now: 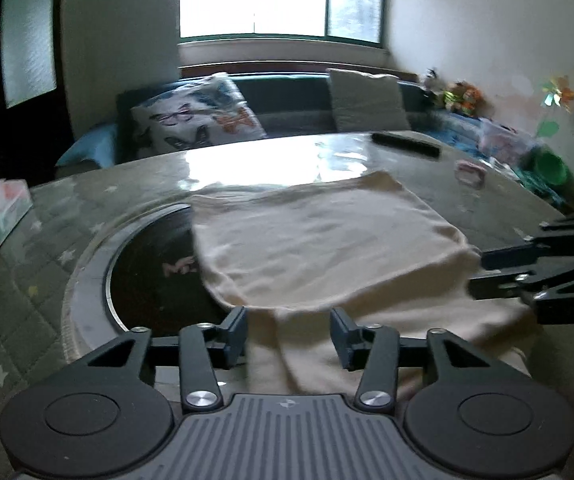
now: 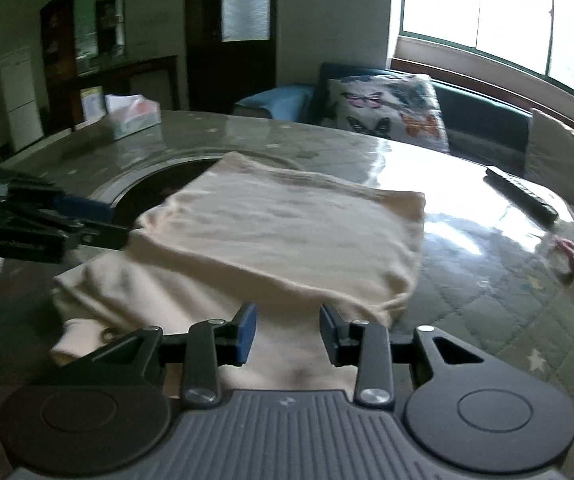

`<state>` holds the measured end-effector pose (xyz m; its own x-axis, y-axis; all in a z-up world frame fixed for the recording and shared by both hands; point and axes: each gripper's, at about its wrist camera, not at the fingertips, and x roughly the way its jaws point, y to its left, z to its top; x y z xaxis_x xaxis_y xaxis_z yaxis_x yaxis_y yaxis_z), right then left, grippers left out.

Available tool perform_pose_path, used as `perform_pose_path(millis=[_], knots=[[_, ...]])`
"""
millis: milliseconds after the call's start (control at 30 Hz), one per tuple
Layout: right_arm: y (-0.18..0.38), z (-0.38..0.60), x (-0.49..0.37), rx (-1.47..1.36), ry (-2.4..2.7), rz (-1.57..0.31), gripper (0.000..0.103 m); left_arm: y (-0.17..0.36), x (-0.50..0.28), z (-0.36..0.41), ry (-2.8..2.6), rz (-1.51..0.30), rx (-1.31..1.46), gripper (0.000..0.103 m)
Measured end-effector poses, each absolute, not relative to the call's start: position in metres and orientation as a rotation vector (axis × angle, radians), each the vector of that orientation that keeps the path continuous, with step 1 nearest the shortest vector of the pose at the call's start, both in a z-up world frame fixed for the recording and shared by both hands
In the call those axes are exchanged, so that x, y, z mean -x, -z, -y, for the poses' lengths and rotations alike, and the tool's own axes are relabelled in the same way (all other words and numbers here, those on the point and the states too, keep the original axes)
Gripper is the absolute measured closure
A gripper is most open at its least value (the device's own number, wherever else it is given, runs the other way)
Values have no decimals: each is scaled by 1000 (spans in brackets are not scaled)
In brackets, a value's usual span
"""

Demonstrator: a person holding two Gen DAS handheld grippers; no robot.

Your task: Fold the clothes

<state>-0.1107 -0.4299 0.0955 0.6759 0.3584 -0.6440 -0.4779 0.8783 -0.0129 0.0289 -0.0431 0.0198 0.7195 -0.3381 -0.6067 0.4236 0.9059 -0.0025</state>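
Cream garment (image 1: 327, 240) lies folded near the table (image 1: 47, 280) front edge, partly over the round inset. Left claw (image 1: 289, 334) and right claw (image 2: 287, 330) both stand released above its near hem, jaws apart, gripping nothing, presumably positioned for the next fold.

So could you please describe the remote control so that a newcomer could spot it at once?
Start at the glossy quilted table below the window. Beyond the cream garment, near the sofa-side edge, lies the remote control. It is the only long, flat, black bar there.
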Motion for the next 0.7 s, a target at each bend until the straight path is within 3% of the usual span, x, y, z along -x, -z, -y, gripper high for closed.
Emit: perform_pose_path(millis=[700], knots=[[-83, 382, 135, 291, -620, -682, 66, -4, -9, 50, 454, -663, -245, 39]])
